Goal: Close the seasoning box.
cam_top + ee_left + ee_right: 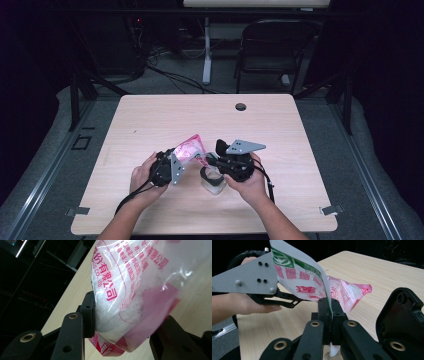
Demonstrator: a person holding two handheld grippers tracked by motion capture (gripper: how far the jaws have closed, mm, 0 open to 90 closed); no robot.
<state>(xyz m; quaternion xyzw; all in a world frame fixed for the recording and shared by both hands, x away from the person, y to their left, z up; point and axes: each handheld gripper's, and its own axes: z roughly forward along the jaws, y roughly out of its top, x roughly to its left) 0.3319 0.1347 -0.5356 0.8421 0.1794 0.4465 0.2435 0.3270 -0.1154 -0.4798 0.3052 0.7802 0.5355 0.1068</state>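
Observation:
Both hands hold a plastic bag (190, 148) with pink print and white grains inside, raised a little above the wooden table (150, 115). My left gripper (186, 159) is shut on its filled lower part, and its pads press into the bulging bag (130, 285) from both sides. My right gripper (207, 160) is shut on a thin flat edge of the bag (307, 282), with its jaws (329, 310) pinched together. A small clear jar (212, 180) with a dark rim stands on the table just below the two grippers.
A round cable hole (241, 106) sits near the table's far edge. Beyond the table stand a black chair (272, 47) and a white desk leg (206, 50). Bare tabletop spreads left, right and behind the hands.

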